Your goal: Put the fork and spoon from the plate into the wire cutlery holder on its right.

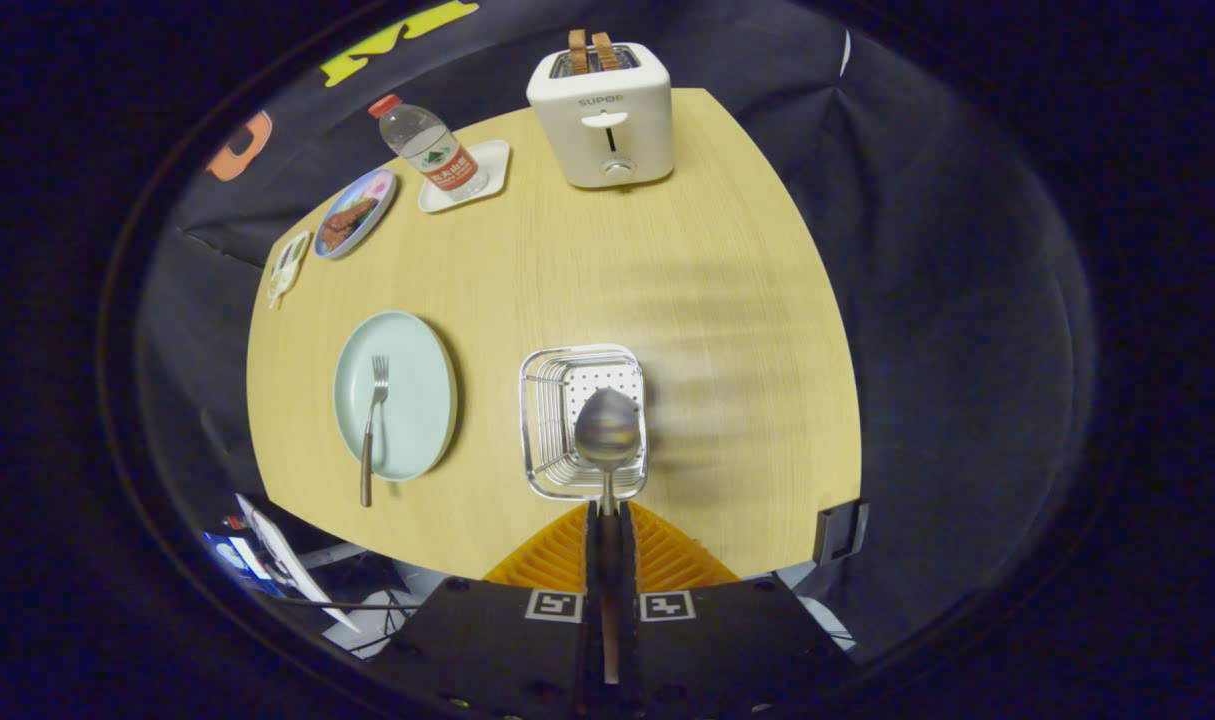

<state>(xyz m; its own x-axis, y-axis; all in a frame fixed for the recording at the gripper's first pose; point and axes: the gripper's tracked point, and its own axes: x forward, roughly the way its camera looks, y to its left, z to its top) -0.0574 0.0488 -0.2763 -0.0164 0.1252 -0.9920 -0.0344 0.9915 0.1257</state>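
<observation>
My gripper (607, 520) is shut on the spoon (607, 430), its handle pinched between both fingers and its bowl pointing forward. The spoon's bowl hangs over the wire cutlery holder (542, 420), which stands just ahead of the fingers on the wooden table (727, 400). Left of the holder lies the pale green plate (417, 380). The fork (372, 425) rests on that plate, tines pointing away and its brown handle sticking out over the plate's near rim.
A white toaster (602, 115) with two slices of bread stands at the table's far edge. A water bottle (429, 148) on a small white tray, a patterned dish (355, 212) with food and a small white dish (287, 265) line the far left.
</observation>
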